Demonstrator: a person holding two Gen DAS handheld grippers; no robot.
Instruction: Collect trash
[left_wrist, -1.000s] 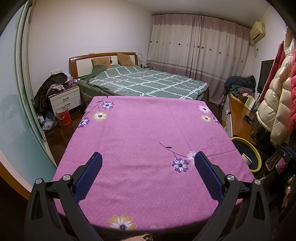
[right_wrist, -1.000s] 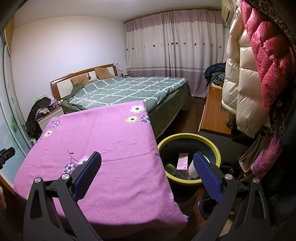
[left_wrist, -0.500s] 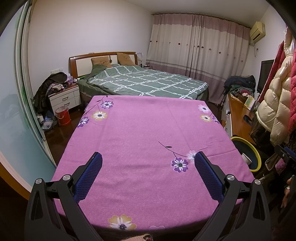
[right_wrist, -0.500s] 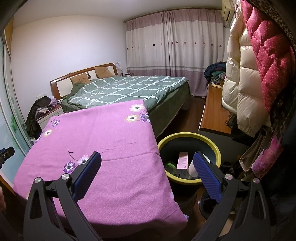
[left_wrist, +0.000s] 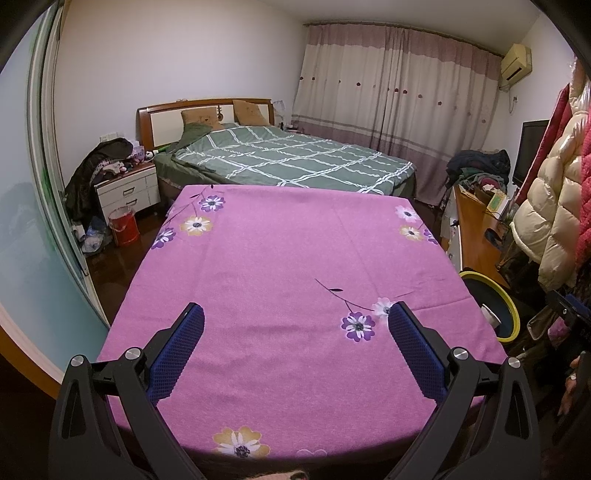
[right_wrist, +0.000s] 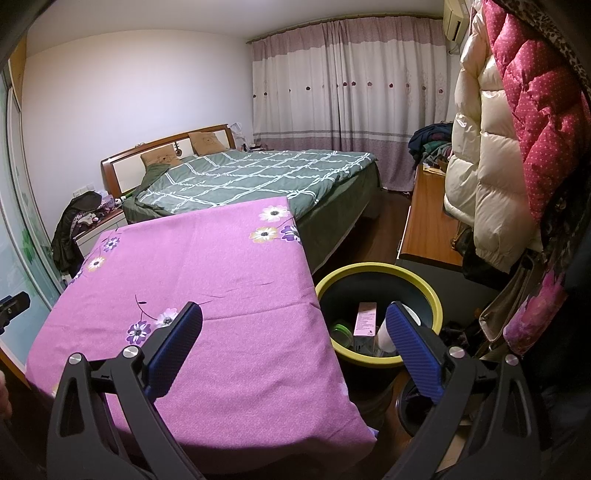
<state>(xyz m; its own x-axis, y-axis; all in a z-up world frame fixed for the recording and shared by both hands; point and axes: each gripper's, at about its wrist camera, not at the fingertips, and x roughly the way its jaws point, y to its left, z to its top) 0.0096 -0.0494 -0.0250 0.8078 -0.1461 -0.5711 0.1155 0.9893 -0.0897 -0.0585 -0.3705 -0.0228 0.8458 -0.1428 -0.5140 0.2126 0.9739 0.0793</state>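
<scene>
A table draped in a pink floral cloth (left_wrist: 280, 266) stands in the foreground; behind it lies a bed with a green checked quilt (left_wrist: 291, 158). A white two-drawer nightstand (left_wrist: 127, 190) sits left of the bed. Right of the table stands a yellow-rimmed dark bin (right_wrist: 380, 271), holding a pink carton (right_wrist: 365, 318) and a white cup (right_wrist: 385, 336). A wooden side desk (right_wrist: 428, 225) lies behind the bin.

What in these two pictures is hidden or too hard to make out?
- Bin contents: in the right wrist view the blue pad covers part of the white cup; the pink box's print is too small to read.
- Bin in the left wrist view: the pink cloth hides most of it.
- Under the cloth: unseen in both views.
- Nightstand clutter: too small to name.
</scene>
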